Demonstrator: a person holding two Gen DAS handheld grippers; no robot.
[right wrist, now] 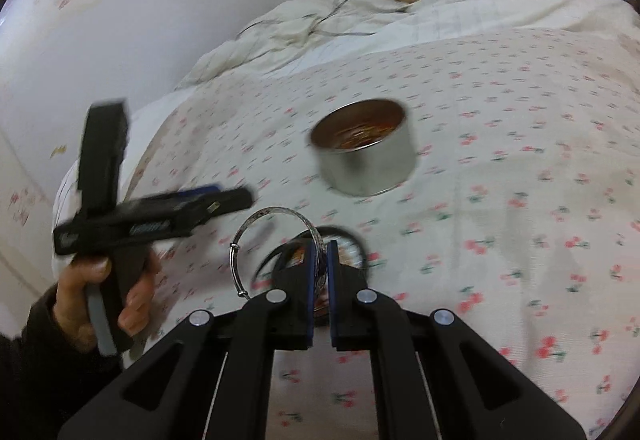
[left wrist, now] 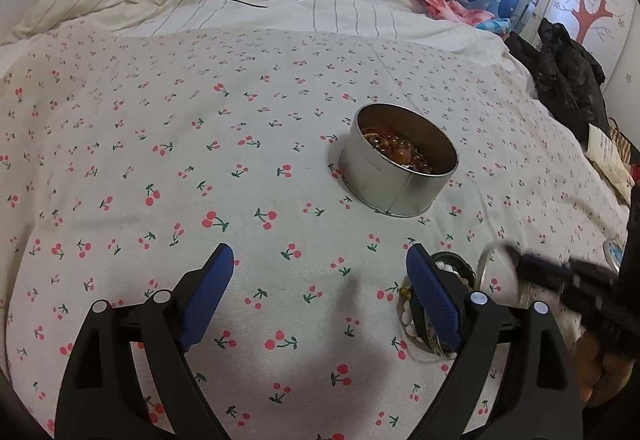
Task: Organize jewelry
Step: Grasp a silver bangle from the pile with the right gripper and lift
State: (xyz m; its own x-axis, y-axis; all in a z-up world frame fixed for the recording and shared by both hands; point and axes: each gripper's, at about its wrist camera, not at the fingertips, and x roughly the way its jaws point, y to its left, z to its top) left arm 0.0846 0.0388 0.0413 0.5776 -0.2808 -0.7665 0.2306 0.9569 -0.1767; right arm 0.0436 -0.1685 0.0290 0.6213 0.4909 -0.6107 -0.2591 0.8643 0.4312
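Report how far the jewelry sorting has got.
Done: the round metal tin on the cherry-print bedspread already holds beaded pieces.

In hand: the right gripper is shut on a silver bangle, not yet over the tin. The left gripper is open and empty.

Left: a small pile of jewelry, including white beads and a dark bangle, lies beside the left gripper.

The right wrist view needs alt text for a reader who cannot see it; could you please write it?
The right tool is shut on a silver bangle, above a cherry-print bedspread. Beyond stands an open round tin of jewelry; at left, a hand holds the left tool.
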